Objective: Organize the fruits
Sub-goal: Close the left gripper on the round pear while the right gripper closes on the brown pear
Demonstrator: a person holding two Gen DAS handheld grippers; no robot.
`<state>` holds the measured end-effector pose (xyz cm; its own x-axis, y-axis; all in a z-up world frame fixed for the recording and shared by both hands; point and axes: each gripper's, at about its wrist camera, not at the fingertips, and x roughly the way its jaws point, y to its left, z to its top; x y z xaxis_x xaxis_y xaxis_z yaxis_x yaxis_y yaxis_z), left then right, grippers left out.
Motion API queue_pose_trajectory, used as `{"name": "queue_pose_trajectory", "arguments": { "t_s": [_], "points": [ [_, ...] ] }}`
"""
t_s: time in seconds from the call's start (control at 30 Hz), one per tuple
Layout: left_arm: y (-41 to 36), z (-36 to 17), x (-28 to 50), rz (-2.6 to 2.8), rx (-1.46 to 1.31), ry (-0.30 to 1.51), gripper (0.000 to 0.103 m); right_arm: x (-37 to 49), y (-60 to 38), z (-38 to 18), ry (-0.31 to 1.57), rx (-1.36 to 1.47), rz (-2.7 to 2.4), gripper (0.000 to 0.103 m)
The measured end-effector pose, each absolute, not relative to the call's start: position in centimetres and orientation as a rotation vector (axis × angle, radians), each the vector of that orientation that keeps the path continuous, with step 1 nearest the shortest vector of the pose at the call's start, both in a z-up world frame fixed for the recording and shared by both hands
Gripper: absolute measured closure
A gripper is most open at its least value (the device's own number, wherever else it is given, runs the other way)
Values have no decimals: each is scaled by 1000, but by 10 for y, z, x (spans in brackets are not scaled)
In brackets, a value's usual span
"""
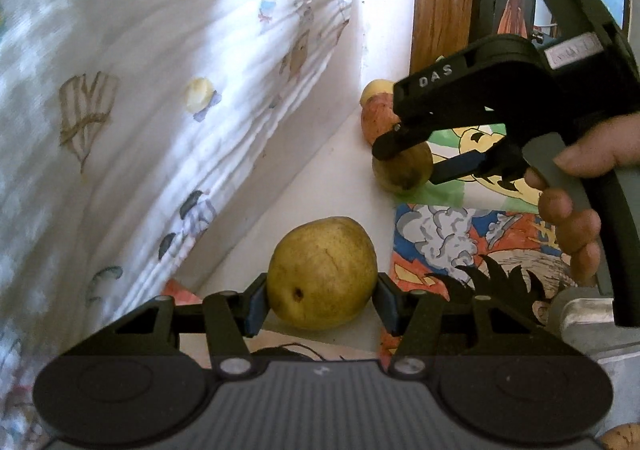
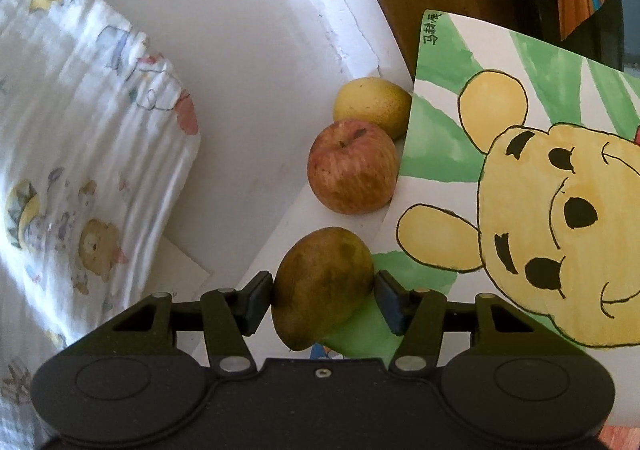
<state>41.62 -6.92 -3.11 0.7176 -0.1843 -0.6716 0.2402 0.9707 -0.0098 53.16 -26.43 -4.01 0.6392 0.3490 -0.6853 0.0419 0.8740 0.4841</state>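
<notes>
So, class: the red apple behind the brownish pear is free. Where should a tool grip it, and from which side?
Grip the red apple across its widest middle, coming from above. Its stem dimple faces up, so the round flanks are exposed. The yellow fruit crowds it behind, the bear drawing sits at its right, and the brownish pear blocks the front.

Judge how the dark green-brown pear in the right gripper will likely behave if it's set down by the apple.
The dark pear looks rounded and lopsided, so it may roll or rock. The right gripper pinches only its sides; smooth skin could slip.
</notes>
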Motion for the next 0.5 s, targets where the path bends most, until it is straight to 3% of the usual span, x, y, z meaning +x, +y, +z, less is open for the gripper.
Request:
{"name": "queue_pose_trajectory", "arguments": {
  "t_s": [0.4, 0.5],
  "points": [
    [-75, -37, 417, -240, 77, 719, 44, 547, -246, -46, 878, 460, 167, 39],
    [-72, -36, 416, -239, 68, 723, 44, 546, -241, -45, 881, 434, 174, 45]
  ]
}}
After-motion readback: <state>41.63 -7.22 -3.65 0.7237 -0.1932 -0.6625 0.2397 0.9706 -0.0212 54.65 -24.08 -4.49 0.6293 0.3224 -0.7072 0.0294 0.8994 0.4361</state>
